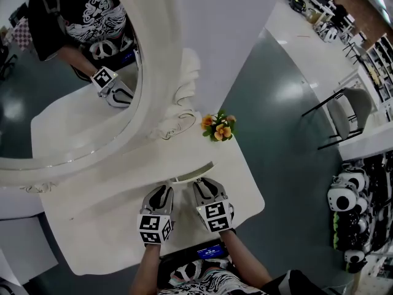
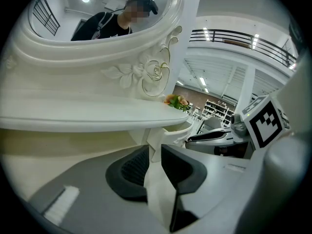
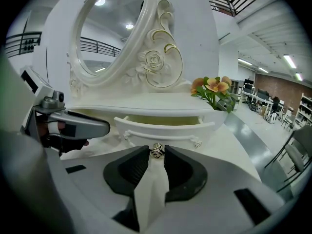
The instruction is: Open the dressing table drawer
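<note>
The drawer point(image 3: 165, 130) stands slightly out from under the tabletop point(image 1: 123, 214); the right tool point(image 3: 156, 153) pinches its knob point(image 3: 156, 150); the left tool point(image 2: 153, 156), narrow, seemingly holds nothing; most of the pull is left.

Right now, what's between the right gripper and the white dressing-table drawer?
Only the small silvery knob of the white drawer, pinched by the right gripper; the right gripper view shows it.
</note>
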Demonstrator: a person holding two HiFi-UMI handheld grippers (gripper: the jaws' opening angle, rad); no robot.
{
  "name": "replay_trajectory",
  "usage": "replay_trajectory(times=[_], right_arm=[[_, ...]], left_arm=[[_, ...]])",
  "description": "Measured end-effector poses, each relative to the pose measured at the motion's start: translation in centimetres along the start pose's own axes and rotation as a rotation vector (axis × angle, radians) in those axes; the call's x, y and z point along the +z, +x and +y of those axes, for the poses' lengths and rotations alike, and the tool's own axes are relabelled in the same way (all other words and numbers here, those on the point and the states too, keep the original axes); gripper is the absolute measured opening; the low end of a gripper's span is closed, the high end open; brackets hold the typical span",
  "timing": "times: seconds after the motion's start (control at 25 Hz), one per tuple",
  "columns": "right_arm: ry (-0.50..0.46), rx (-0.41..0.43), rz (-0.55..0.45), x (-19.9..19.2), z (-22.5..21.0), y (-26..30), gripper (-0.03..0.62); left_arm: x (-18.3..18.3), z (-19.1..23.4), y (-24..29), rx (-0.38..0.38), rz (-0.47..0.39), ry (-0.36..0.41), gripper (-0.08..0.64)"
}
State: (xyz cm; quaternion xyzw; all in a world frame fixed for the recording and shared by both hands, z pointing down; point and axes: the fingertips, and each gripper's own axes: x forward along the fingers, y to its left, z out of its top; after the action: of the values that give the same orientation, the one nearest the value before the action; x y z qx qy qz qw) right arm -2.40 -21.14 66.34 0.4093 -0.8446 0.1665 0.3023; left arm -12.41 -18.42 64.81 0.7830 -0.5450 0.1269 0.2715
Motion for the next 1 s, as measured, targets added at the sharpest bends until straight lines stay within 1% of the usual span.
replay_trajectory(times=[0.16, 0.44, 0.72, 0.92, 1.0], right_arm=[[0.005, -0.009, 0.012, -0.9, 0.0, -0.7, 0.101], [0.026, -0.025, 0.015, -1.3, 0.2, -1.1, 0.103], [0.051, -0.049, 0.024, -1.5, 0.2, -1.3, 0.109], [0.123, -0.045, -0.04, -1.2, 0.3, -3.8, 0.114], [0.13, -0.068, -0.058, -1.0, 0.3, -4.7, 0.089]], left_arm=[[0.1, -0.2, 0.0, -0.008, -0.002, 0.006, 0.077], [0.5, -0.4, -0.3, -0.012, -0.012, 0.008, 0.077], [1.7, -0.2, -1.5, 0.001, -0.05, 0.017, 0.078], [3.3, -0.6, -2.9, -0.004, -0.096, 0.038, 0.08], [3.6, -0.9, -3.5, -0.006, -0.11, 0.044, 0.08]])
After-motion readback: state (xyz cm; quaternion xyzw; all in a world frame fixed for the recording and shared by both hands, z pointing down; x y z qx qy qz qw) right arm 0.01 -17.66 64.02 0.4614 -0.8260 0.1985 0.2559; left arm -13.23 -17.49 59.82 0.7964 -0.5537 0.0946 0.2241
